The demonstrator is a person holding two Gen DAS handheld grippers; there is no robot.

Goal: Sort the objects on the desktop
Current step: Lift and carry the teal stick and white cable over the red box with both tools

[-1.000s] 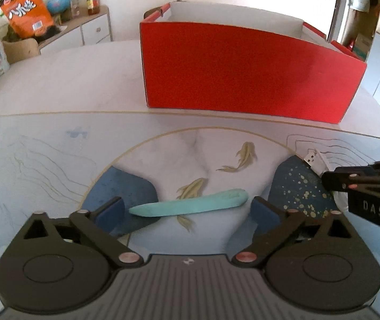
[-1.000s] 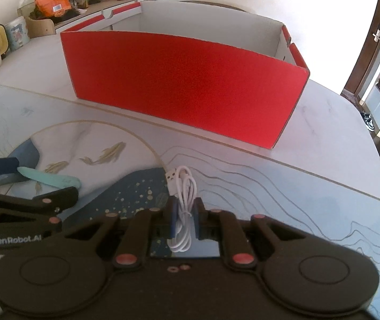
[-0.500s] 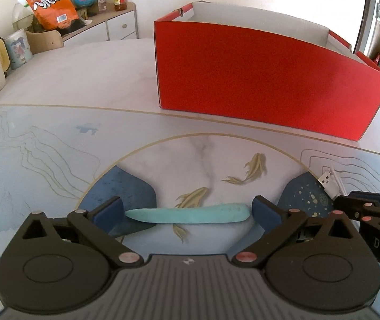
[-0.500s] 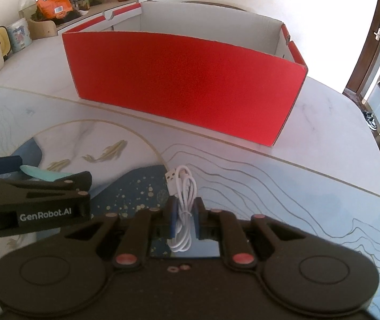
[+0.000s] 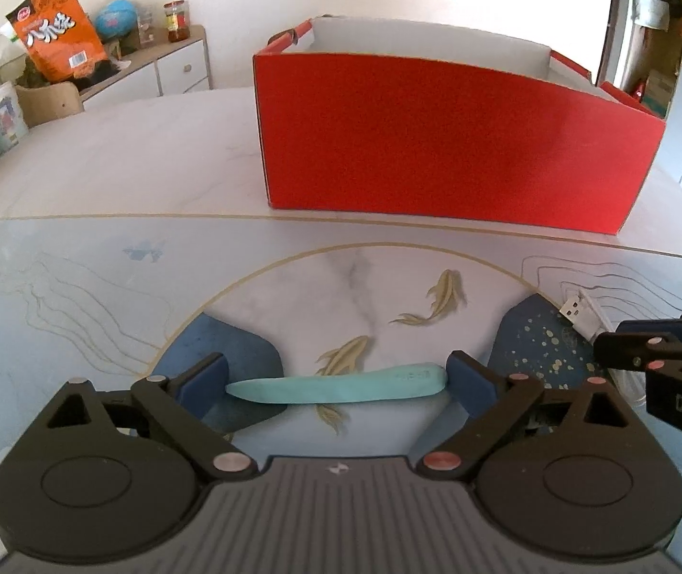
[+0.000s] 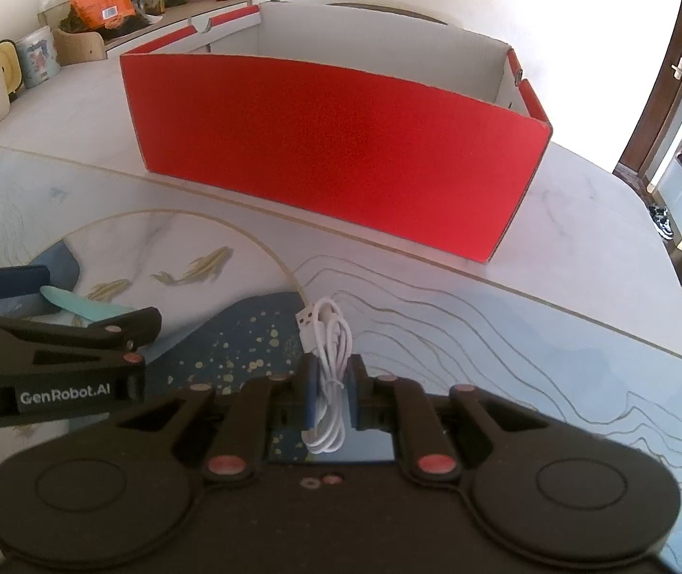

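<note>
The left hand-held gripper (image 5: 336, 382) is closing its jaws around a slim teal plastic blade-shaped tool (image 5: 336, 386) lying flat on the marble-patterned worktop (image 5: 102, 182). Just beside it, the right hand-held gripper (image 6: 330, 385) pinches a coiled white USB cable (image 6: 329, 358). A large red cardboard box (image 5: 451, 143) stands beyond both, well apart.

Both wrist cameras sit close above the bench (image 5: 102, 177), angled down and forward along their fingers. Both views share the red box (image 5: 451, 143) (image 6: 336, 143) and each other's gripper.
</note>
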